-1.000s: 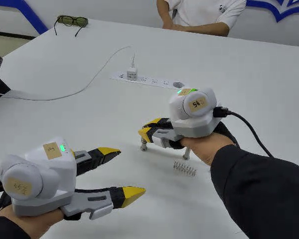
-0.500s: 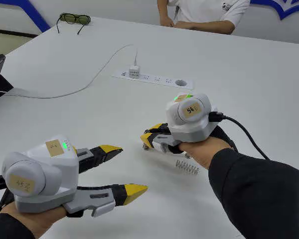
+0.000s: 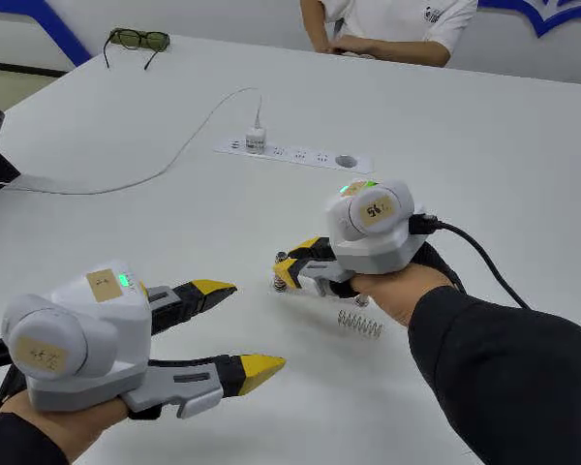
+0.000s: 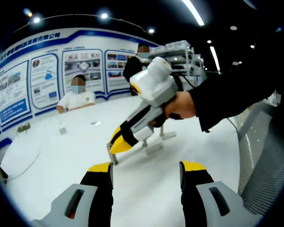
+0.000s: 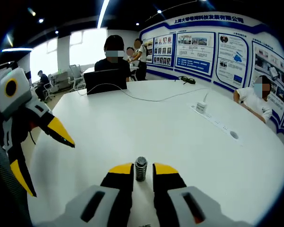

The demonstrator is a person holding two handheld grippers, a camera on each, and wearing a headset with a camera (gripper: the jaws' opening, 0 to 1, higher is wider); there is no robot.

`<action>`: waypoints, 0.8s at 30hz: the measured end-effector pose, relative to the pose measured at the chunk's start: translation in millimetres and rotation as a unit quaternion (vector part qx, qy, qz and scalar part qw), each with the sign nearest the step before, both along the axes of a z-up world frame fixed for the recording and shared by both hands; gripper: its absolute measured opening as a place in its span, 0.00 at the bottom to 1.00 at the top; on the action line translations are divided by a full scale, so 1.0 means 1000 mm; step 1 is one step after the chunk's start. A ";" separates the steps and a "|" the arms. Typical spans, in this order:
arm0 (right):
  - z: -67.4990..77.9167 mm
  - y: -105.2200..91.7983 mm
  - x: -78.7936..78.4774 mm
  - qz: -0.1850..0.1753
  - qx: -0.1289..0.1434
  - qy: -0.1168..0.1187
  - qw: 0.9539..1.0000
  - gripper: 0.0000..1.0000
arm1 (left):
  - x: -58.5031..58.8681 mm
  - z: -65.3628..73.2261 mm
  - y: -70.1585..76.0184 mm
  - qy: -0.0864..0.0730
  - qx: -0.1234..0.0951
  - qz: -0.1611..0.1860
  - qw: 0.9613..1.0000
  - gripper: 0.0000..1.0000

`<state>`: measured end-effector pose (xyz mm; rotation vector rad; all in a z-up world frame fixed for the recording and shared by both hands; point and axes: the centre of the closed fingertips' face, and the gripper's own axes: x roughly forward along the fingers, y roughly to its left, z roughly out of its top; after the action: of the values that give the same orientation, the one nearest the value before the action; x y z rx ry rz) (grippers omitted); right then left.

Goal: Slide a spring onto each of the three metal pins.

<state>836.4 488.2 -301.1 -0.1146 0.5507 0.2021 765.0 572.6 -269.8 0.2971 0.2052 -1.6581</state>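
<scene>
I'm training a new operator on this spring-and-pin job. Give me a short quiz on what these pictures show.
1. True or false: the left gripper is open with nothing between its jaws.
2. Where does the loose spring lie?
A) beside the glasses
B) on the table, close to the right gripper
C) in the left gripper
3. In the right gripper view, what sits between the jaw tips?

Key: 1 true. 2 B. 3 a second spring.
</scene>
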 end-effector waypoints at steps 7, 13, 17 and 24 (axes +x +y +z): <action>0.011 -0.002 -0.011 -0.001 0.001 -0.011 1.000 0.18 | -0.002 0.001 -0.002 -0.003 0.001 -0.004 1.000 0.58; 0.018 -0.001 -0.024 0.005 -0.004 -0.019 1.000 0.20 | -0.003 0.001 -0.004 -0.004 0.001 -0.008 1.000 0.58; 0.024 -0.001 -0.032 0.010 -0.007 -0.023 1.000 0.20 | -0.003 0.001 -0.007 -0.005 0.001 -0.012 1.000 0.58; 0.031 -0.002 -0.049 0.013 -0.011 -0.030 0.999 0.20 | -0.005 0.002 -0.012 -0.007 0.001 -0.019 1.000 0.58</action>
<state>787.8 486.2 -270.3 -0.1480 0.4915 0.2170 759.5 560.8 -267.5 0.3161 0.1915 -1.6938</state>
